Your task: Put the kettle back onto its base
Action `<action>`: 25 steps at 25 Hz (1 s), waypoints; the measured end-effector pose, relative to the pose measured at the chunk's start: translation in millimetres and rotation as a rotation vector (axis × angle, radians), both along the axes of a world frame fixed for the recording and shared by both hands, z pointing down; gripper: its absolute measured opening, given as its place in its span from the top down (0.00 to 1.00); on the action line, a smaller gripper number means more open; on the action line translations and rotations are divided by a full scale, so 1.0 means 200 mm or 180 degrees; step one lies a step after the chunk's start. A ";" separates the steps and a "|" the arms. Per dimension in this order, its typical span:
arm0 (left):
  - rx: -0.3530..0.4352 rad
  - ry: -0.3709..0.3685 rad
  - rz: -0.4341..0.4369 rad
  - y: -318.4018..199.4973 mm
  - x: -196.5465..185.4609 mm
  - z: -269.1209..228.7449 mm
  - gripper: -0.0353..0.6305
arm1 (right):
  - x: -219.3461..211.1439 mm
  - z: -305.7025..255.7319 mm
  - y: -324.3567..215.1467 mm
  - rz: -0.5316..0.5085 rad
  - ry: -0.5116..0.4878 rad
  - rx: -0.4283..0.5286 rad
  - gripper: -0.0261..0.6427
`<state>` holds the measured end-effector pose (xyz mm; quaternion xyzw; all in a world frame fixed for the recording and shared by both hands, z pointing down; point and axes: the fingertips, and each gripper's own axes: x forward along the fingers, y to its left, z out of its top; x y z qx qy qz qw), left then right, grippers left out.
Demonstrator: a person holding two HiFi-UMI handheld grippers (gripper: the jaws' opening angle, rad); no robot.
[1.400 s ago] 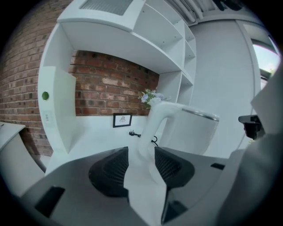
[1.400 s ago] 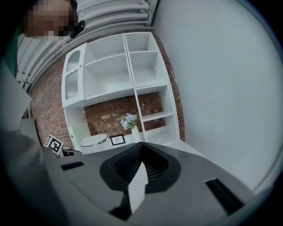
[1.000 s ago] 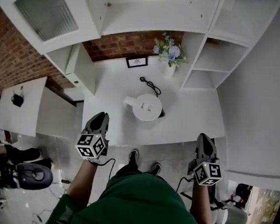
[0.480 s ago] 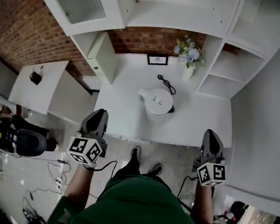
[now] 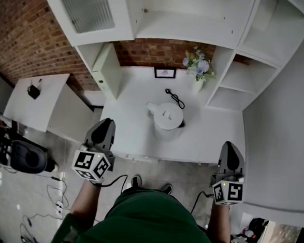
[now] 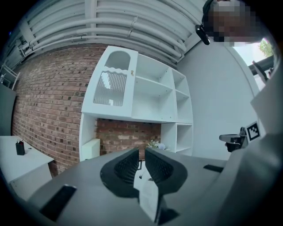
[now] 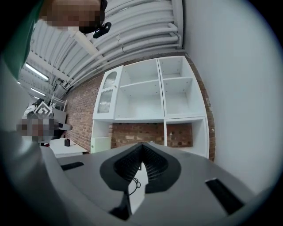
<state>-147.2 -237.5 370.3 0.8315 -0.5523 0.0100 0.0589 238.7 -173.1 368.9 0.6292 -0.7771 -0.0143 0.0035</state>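
Observation:
A white kettle [image 5: 167,119] stands mid-counter on the white worktop [image 5: 125,127], its spout to the left. A dark sliver of what may be its base [image 5: 182,124] shows at its right edge. A black cord [image 5: 175,98] lies behind it and also shows between the right jaws [image 7: 132,183]. My left gripper [image 5: 106,122] hangs in front of the counter's edge, left of the kettle, shut and holding nothing [image 6: 141,154]. My right gripper [image 5: 229,145] is at the counter's right front corner, jaws meeting at the tips, holding nothing [image 7: 141,146]. Neither touches the kettle.
A vase of flowers [image 5: 198,69] and a small framed picture [image 5: 165,72] stand at the back against the brick wall. White shelving [image 5: 238,80] rises at the right. A white side table [image 5: 36,105] with a small black object [image 5: 33,91] is at the left, with cables on the floor [image 5: 53,200].
Both grippers have risen a little in front of the counter, and the head view has shifted. The kettle has not moved.

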 end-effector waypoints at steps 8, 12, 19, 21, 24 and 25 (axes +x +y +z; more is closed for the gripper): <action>0.0056 0.0058 0.0050 -0.06 -0.10 -0.02 0.86 | -0.12 -0.04 -0.01 0.0094 0.0069 0.0028 0.94; 0.0031 0.0084 0.0065 -0.08 -0.17 -0.02 0.86 | -0.19 -0.04 -0.03 0.0091 0.0059 -0.0020 0.94; -0.0067 0.0122 0.0093 -0.10 -0.22 0.05 0.86 | -0.28 -0.04 -0.04 0.0080 0.0099 -0.0067 0.94; -0.0066 0.0118 0.0117 -0.10 -0.22 0.05 0.86 | -0.29 -0.04 -0.05 0.0093 0.0102 -0.0068 0.94; -0.0077 0.0103 0.0144 -0.11 -0.21 0.06 0.86 | -0.28 -0.04 -0.04 0.0114 0.0103 -0.0073 0.94; -0.0079 0.0100 0.0149 -0.11 -0.21 0.06 0.86 | -0.28 -0.04 -0.04 0.0119 0.0100 -0.0075 0.94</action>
